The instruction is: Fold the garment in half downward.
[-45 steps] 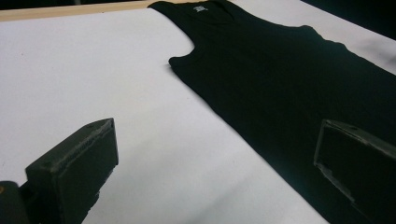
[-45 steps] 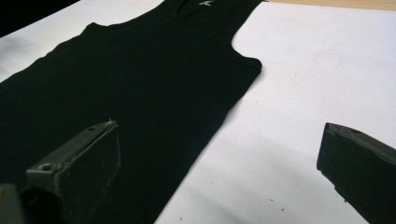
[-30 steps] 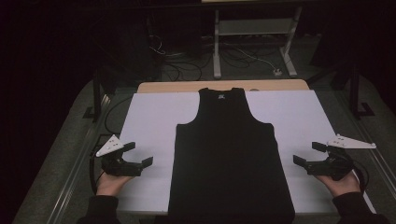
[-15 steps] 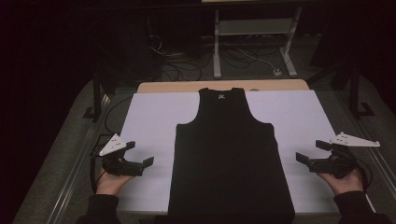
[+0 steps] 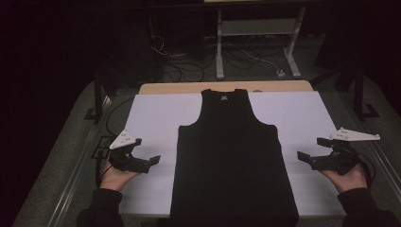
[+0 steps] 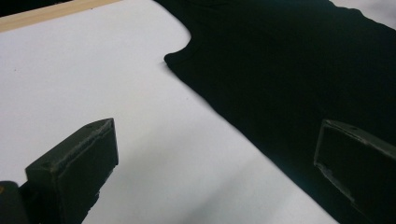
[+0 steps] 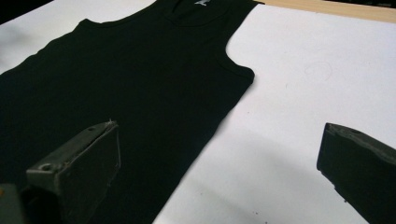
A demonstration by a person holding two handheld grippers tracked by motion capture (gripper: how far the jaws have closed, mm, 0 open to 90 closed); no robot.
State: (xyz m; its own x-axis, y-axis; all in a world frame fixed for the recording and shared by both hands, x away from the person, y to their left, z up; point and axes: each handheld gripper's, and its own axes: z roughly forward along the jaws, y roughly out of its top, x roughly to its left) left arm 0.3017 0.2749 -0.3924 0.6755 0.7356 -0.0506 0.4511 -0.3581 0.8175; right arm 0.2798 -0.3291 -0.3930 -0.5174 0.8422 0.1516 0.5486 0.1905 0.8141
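Note:
A black tank top point(image 5: 231, 156) lies flat on the white table cover point(image 5: 156, 118), neck toward the far edge, hem at the near edge. My left gripper point(image 5: 144, 153) hovers open over the white cover just left of the top's left side. My right gripper point(image 5: 312, 150) hovers open to the right of the top. In the left gripper view the tank top point(image 6: 289, 79) fills the upper right, its armhole curve ahead of the wide-apart jaws. In the right gripper view the tank top point(image 7: 140, 79) spreads left, its side edge running between the wide-apart jaws.
A wooden table edge point(image 5: 227, 86) shows beyond the white cover. Behind the table stand a metal frame point(image 5: 257, 42) and loose cables point(image 5: 179, 56) on the dark floor. White cover lies bare on both sides of the top.
Both hands have shifted slightly; the right gripper has edged a little outward and up. Both stay open. The tank top has not moved.

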